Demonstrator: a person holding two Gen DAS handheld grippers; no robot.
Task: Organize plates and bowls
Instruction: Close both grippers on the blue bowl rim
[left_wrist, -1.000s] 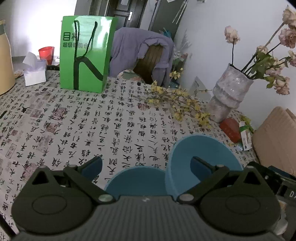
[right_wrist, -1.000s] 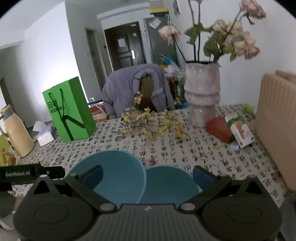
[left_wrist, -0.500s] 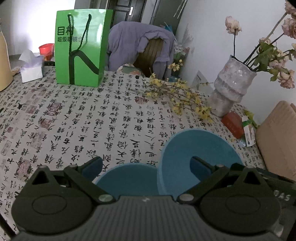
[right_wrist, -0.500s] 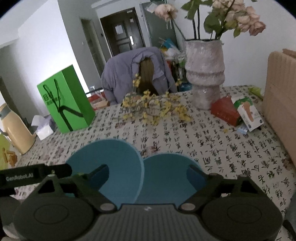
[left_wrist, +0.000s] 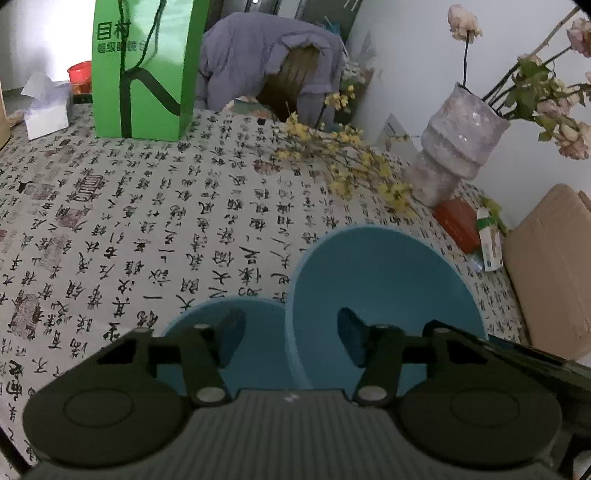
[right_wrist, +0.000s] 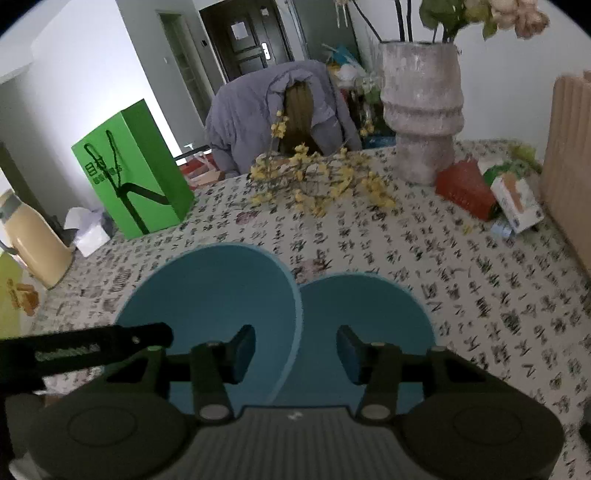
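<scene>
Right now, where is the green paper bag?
The green paper bag stands upright at the table's far left in both wrist views, beside a white tissue pack, well beyond the two blue dishes near the fingers.

Each tool (left_wrist: 291, 341) (right_wrist: 295, 350) has a ribbed dark-grey body, two round black housings, silver screws, and blue-padded black fingers (left_wrist: 231, 341).

Two blue bowls (right_wrist: 221, 295) between fingers (right_wrist: 242, 349)
</scene>
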